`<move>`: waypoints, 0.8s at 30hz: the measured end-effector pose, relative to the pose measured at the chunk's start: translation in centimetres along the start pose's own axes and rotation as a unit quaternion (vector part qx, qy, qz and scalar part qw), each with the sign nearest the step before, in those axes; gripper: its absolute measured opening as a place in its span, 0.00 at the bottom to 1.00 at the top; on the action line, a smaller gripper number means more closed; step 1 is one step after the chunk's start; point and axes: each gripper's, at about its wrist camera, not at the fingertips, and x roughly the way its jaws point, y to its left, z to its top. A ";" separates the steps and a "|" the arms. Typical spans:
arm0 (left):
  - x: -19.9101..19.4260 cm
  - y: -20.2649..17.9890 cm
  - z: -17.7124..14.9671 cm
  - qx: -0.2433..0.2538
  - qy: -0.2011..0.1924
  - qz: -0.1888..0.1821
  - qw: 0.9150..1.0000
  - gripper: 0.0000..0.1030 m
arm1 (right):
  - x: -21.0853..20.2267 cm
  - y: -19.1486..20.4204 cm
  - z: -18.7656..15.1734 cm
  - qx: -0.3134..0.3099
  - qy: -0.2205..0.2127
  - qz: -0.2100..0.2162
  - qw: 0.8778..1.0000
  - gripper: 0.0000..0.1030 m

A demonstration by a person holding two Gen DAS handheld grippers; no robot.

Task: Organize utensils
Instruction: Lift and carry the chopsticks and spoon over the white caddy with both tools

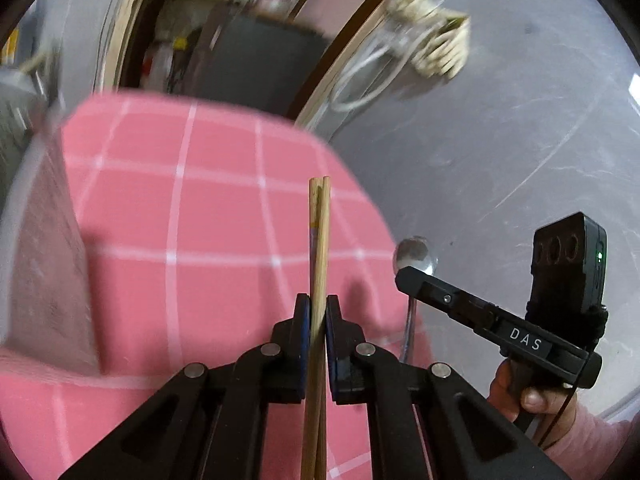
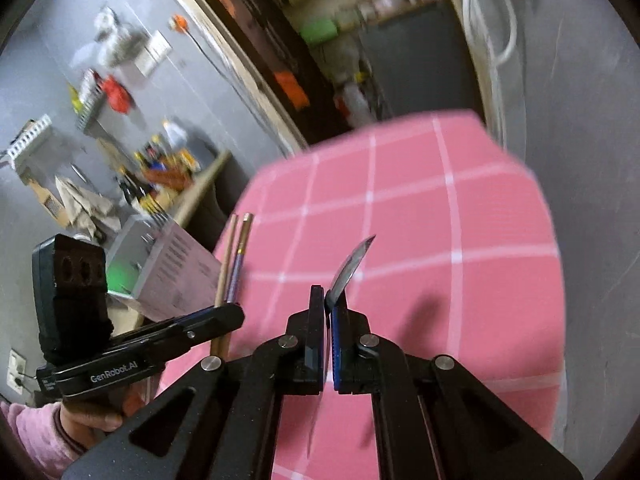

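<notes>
A pair of wooden chopsticks (image 1: 320, 240) stands up between the pads of my left gripper (image 1: 318, 308), which is shut on them above the pink checked tablecloth (image 1: 160, 220). The right wrist view shows the same chopsticks (image 2: 234, 256) and left gripper (image 2: 236, 312) at the left. My right gripper (image 2: 330, 300) is shut on a metal spoon (image 2: 352, 266), seen edge-on with its bowl pointing up. In the left wrist view the spoon bowl (image 1: 414, 254) sticks out past the right gripper (image 1: 402, 276), with the handle hanging below. Both grippers are lifted off the cloth.
A grey box (image 2: 160, 264) stands at the left edge of the cloth (image 2: 440, 240). Behind are a grey wall, a dark doorway (image 2: 340, 60) and a cluttered shelf (image 2: 160, 168). A hand in a pink sleeve (image 1: 532, 400) holds the right gripper's handle.
</notes>
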 end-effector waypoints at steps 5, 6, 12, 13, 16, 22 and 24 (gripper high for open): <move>-5.0 -0.9 1.6 0.013 -0.066 -0.009 0.998 0.07 | -2.8 2.6 2.8 -0.033 -0.065 0.014 0.997 0.03; -6.1 -0.5 2.3 0.014 -0.078 -0.009 0.997 0.07 | -3.2 3.3 3.4 -0.039 -0.077 0.020 0.996 0.03; -11.6 -0.1 5.2 0.028 -0.152 0.004 0.988 0.07 | -3.0 9.0 6.4 -0.055 -0.142 0.072 0.986 0.03; -12.0 0.0 5.6 0.029 -0.160 0.007 0.987 0.07 | -2.8 10.0 6.7 -0.058 -0.148 0.083 0.984 0.03; -14.6 1.5 7.0 0.025 -0.191 0.019 0.981 0.07 | -1.4 13.3 7.7 -0.063 -0.157 0.109 0.980 0.03; -17.3 4.0 8.8 0.017 -0.251 0.035 0.967 0.07 | 0.6 17.7 7.6 -0.082 -0.178 0.122 0.973 0.03; -18.0 4.9 9.2 0.017 -0.269 0.043 0.962 0.07 | 1.4 18.1 7.5 -0.083 -0.177 0.122 0.973 0.03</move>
